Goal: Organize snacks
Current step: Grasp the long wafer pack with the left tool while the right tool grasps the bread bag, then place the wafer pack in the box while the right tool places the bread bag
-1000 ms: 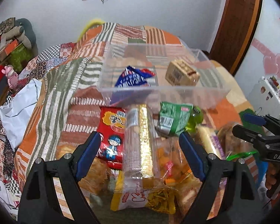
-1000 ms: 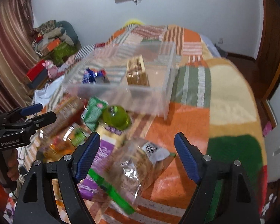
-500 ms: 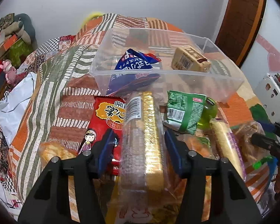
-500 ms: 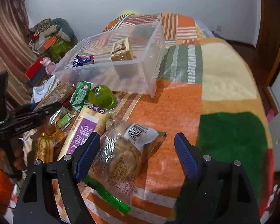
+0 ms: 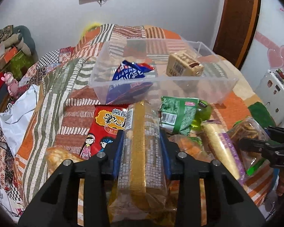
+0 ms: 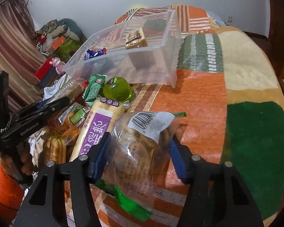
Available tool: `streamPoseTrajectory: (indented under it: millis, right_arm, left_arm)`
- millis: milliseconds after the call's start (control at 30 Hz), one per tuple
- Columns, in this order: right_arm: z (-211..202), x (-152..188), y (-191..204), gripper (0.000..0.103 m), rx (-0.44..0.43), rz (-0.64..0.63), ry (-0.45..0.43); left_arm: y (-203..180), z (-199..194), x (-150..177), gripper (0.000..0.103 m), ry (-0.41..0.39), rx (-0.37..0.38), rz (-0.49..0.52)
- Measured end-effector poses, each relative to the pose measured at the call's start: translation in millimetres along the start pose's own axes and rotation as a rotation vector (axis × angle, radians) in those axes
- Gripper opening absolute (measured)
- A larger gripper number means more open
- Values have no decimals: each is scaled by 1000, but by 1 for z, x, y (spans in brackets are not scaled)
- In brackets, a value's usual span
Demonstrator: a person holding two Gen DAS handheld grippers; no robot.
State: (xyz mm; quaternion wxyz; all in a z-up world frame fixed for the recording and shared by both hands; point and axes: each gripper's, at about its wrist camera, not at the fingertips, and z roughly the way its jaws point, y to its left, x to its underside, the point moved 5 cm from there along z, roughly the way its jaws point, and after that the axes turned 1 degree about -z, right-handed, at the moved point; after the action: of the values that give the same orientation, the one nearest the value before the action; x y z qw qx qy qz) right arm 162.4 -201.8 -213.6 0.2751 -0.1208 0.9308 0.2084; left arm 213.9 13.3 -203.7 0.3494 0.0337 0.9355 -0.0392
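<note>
My left gripper is shut on a long clear-wrapped gold biscuit pack, held above the snack pile. My right gripper is shut on a clear bag of brown biscuits with a barcode label and green trim. A clear plastic bin stands behind the pile on the bed; it holds a blue packet and a tan box. The bin also shows in the right wrist view. The left gripper is in the right wrist view too.
Loose snacks lie in front of the bin: a red packet, a green packet, a green jelly cup, a purple-labelled long pack. The patchwork quilt stretches right. Clutter lies left of the bed; a door stands at the back right.
Both grippers closed: the left on the gold biscuit pack and lifted it slightly, the right moved down onto the clear biscuit bag and shut on it.
</note>
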Motion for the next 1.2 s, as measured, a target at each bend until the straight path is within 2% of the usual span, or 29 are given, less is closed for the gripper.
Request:
streamPoseTrajectory:
  millis: [133,367,767,1000,1200]
  right_arm:
    - [-12,-6,-3,49,5,2,-40]
    - [-37,-29,5,48,20,-21,-144]
    - [-49,-83,20,48,21,-56,-296]
    - [-39,-112,19,48,27,-57,-330]
    - [-24,-131,9,48,36,-47,-321]
  left_arm:
    - [-4,-11,-4,35,-18,19,10]
    - [-9,-32,-17,35,-71,40,1]
    - [-15,-52,-63,35,-176,64,-4]
    - [-17,-39,-90,35,-187,90,-25]
    - [-18,-20,-109,35,-177,95,-37]
